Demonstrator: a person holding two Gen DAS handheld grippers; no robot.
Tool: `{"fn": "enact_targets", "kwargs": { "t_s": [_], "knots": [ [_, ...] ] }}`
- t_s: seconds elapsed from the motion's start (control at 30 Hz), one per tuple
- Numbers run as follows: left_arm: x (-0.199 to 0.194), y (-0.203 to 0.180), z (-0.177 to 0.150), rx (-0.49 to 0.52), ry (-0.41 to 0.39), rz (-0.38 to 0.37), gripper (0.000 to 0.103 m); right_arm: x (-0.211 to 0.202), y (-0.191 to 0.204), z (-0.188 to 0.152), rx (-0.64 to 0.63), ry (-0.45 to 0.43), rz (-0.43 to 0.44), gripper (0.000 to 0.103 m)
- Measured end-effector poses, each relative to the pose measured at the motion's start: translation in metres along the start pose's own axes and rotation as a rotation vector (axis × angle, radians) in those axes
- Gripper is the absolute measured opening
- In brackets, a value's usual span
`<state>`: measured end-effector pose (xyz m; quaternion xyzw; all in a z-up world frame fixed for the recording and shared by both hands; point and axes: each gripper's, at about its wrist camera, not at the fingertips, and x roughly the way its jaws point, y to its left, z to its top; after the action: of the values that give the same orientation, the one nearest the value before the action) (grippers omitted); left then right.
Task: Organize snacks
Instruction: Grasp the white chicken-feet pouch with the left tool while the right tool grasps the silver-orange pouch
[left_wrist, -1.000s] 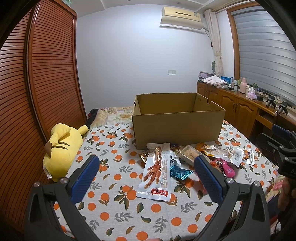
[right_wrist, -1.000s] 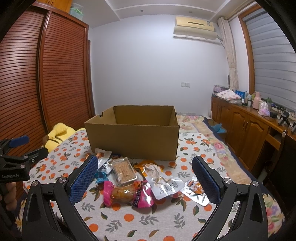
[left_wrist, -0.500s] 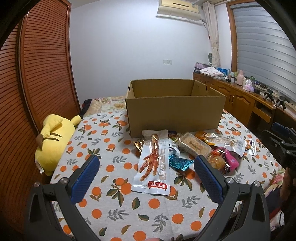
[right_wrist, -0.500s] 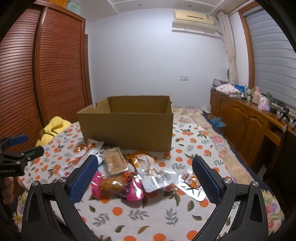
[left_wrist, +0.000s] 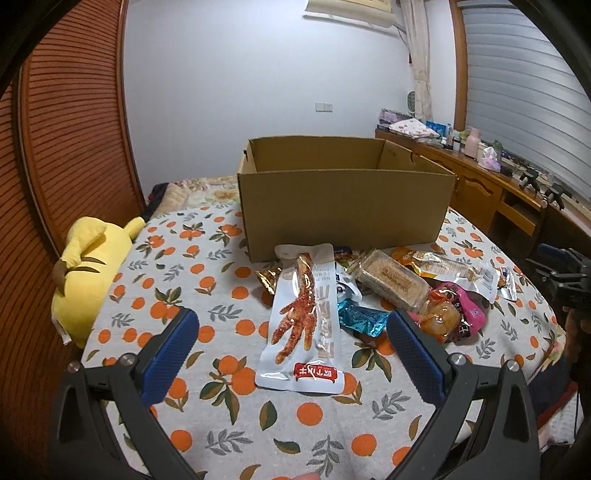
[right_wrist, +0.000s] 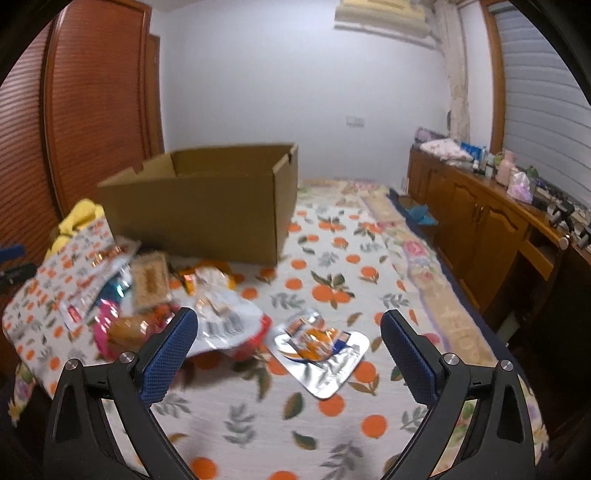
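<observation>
Snacks lie in a loose heap on the orange-print tablecloth (left_wrist: 207, 373), just in front of the open cardboard box (left_wrist: 343, 214), and none of them can be seen inside it from either view, so the sorting looks to be at its very start. Left gripper (left_wrist: 291, 341) hangs with its blue pads spread wide and nothing between them, lined up over the long white chicken-foot packet (left_wrist: 308, 325), which lies flat with its top end near the box wall. Beside that packet sit a crumpled blue foil wrapper (left_wrist: 360, 319), a clear-wrapped biscuit bar (left_wrist: 393, 282), a pink-ended pouch (left_wrist: 456, 314) and a clear bag with a barcode label (left_wrist: 458, 269), several overlapping. Right gripper (right_wrist: 288, 341) is likewise released and empty, hovering over a silver foil sachet (right_wrist: 321, 350) that lies a little apart from the heap; this view is blurred, so finer detail there is unclear. A yellow plush toy (left_wrist: 86, 273) rests at the table's left edge, well apart from the work. My reading: each hand is choosing its first packet. The next move calls for lowering the pads to either side of a flat, slippery film packet and pinching an edge, since flat film offers little to bite; neighbouring wrappers could be dragged along
</observation>
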<state>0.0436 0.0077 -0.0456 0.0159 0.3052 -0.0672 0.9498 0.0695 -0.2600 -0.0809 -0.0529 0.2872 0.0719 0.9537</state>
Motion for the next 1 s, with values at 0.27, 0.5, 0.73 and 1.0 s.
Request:
{"fn": "enact_targets", "kwargs": {
  "t_s": [0.27,0.5,0.73,1.0],
  "knots": [
    [0.022,0.002,0.004,0.022,0.060,-0.034,0.102,0.047,-0.015,-0.006,-0.101,0.186,0.054,0.093],
    [0.041,0.003,0.009,0.055,0.109,-0.070,0.101,0.073,-0.014,-0.006,-0.209,0.299,0.088,0.090],
    [0.062,0.006,0.015,0.082,0.170,-0.115,0.101,0.094,-0.029,0.001,-0.217,0.389,0.123,0.084],
    [0.089,0.012,0.022,0.087,0.234,-0.143,0.099,0.097,-0.035,0.002,-0.173,0.429,0.186,0.067]
  ]
}}
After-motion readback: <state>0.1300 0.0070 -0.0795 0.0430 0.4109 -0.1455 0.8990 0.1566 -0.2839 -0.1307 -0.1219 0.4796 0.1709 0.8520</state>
